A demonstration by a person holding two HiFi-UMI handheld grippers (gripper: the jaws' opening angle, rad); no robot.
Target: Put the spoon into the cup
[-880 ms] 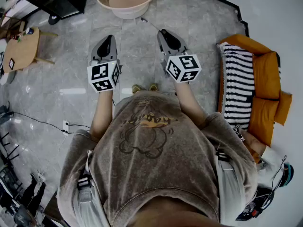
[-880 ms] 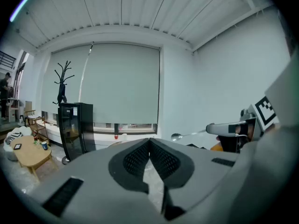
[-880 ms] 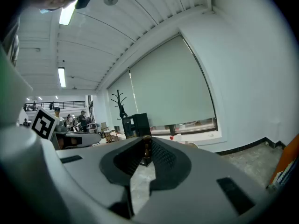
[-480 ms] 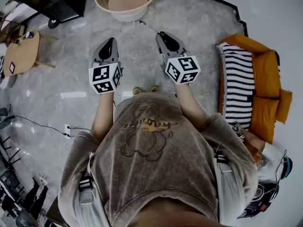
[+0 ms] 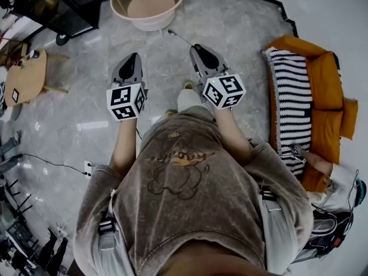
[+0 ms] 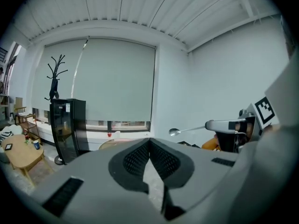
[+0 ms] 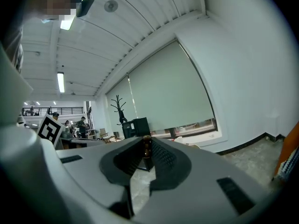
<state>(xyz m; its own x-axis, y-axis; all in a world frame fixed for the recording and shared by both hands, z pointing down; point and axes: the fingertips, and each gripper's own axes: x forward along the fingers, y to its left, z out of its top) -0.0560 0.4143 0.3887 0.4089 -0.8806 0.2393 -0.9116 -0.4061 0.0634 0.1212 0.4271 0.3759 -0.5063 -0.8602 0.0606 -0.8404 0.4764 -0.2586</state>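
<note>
My right gripper is shut on the handle of a metal spoon, which sticks forward and level over the floor. The handle's brown end sits between its pads. From the left gripper view the spoon's bowl shows at the right, held out by the right gripper. My left gripper is shut, tips touching, with nothing in it. A round light table lies ahead on the floor. Something small and white stands on it; I cannot tell whether it is the cup.
An orange sofa with a striped blanket stands at the right. At the left are a small wooden table and a black cabinet, with a coat rack behind it. A cable runs over the floor.
The person has stepped forward: a leg and shoe now show between the grippers, and the floor has shifted in the view. Both grippers keep their pose, the spoon still held.
</note>
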